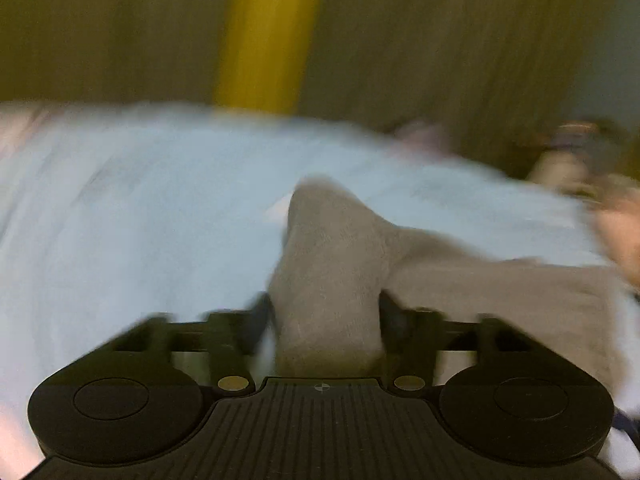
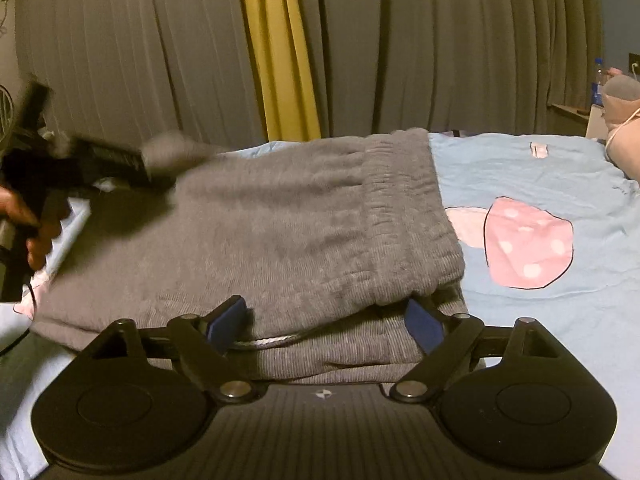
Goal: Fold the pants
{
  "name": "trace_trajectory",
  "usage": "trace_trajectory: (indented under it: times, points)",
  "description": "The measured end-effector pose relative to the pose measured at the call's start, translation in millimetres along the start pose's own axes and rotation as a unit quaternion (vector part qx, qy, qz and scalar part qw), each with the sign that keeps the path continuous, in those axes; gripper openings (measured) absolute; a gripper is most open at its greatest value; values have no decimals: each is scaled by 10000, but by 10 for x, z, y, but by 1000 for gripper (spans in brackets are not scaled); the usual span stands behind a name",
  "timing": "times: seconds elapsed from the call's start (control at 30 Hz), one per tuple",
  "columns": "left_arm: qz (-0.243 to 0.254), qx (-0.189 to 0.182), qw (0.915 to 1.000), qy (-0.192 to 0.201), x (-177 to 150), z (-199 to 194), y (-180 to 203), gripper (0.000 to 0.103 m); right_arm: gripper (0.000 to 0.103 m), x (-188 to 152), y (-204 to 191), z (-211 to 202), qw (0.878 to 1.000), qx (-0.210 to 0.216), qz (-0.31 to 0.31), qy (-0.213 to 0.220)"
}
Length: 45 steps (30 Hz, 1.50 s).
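Grey pants (image 2: 304, 224) lie folded on the bed, with the ribbed waistband (image 2: 400, 208) turned over on top and a white drawstring (image 2: 272, 340) showing at the near edge. My right gripper (image 2: 324, 322) is open; its blue pads (image 2: 228, 320) stand on either side of the near fold and do not press on it. In the blurred left wrist view a raised fold of the pants (image 1: 328, 272) fills the gap of my left gripper (image 1: 324, 308) and touches both fingers. The right wrist view shows the left gripper (image 2: 160, 160) at the pants' far left corner, held by a hand (image 2: 36, 236).
A light blue bed sheet (image 2: 520, 160) with a pink dotted print (image 2: 528, 240) spreads to the right. Grey curtains with a yellow strip (image 2: 280, 60) hang behind the bed. A bottle (image 2: 598, 80) and a pale soft bundle (image 2: 624, 132) sit far right.
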<state>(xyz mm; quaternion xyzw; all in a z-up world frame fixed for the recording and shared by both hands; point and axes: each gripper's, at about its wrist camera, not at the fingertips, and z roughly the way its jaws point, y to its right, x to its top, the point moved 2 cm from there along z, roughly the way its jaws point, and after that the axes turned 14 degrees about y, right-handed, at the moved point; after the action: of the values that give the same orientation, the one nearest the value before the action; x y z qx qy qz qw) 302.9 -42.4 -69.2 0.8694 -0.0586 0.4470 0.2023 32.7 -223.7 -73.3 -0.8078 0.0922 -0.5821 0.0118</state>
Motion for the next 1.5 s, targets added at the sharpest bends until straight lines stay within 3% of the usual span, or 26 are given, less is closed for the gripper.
trace_trajectory:
  times: [0.07,0.13,0.17,0.2,0.27,0.3,0.33,0.37,0.4,0.43,0.5,0.53,0.6,0.67,0.73,0.8,1.0,1.03,1.07,1.13,1.2,1.3,1.4,1.43,1.5]
  points:
    - [-662,70,9976,187,20,-146,-166,77,87,5,-32,-9,9999,-18,-141,0]
    - [-583,362,9965,486,64,-391,-132,76,88,6,-18,-3,9999,-11,-114,15]
    - [-491,309,9951,799,69,-555,-88,79,88,8,-4,1,10000,-7,-75,22]
    - [-427,117,9947,931,78,-661,-74,82,88,11,2,0,10000,-7,-42,34]
    - [-355,-561,9952,714,35,-768,-20,78,89,5,-6,4,10000,-14,-59,50]
    - [-307,-769,9945,643,-10,-792,1,81,89,4,-15,3,9999,-30,-81,61]
    - [-231,-593,9964,561,-82,-783,-1,83,89,0,-21,9,9999,-44,-101,67]
    - [-46,-194,9994,298,-157,-696,-28,85,89,-1,-6,42,9999,-43,-128,66]
    - [292,475,9982,-207,-263,-518,-72,87,89,2,-13,27,9999,-36,-134,65]
    - [342,822,9944,-565,-401,-407,-154,87,89,7,-18,11,9999,-16,-124,53]
    - [481,876,9948,-206,-477,-553,-129,89,89,60,-36,-41,9999,5,-154,-6]
    - [732,1041,9916,-243,-511,-626,-81,89,90,85,-30,-79,9999,-31,-114,-18]
    - [619,1008,9926,-258,-582,-781,-82,89,90,144,76,-136,9997,-32,231,-9]
    - [136,610,9974,-369,-659,-917,-127,89,90,192,225,-160,9975,-171,691,25]
    - [-30,497,9982,-326,-746,-1073,-209,89,90,210,358,-133,9938,-378,1047,-44]
    - [38,483,9986,-218,-769,-1128,-187,89,90,202,430,-110,9918,-600,1123,-103]
    - [166,620,9972,-385,-758,-955,-98,89,90,154,451,-77,9916,-815,981,-218]
    - [219,619,9972,-347,-782,-987,-86,87,90,139,440,-59,9917,-853,930,-266]
    - [299,550,9975,-319,-795,-1040,-47,76,90,101,426,-51,9917,-870,889,-314]
    - [363,197,9986,-317,-788,-1073,5,37,90,87,416,-44,9917,-870,883,-353]
    - [419,199,9984,-319,-753,-1093,69,23,91,92,426,-47,9915,-873,893,-363]
    - [546,178,9983,-100,-725,-1208,152,20,92,86,453,-42,9909,-887,932,-389]
    - [467,317,9982,-204,-830,-1185,50,24,97,56,458,-21,9905,-914,903,-481]
    - [500,425,9975,-252,-876,-1135,23,29,99,36,452,3,9903,-925,863,-574]
    - [676,703,9951,-183,-857,-1146,74,51,99,-1,432,47,9894,-960,776,-770]
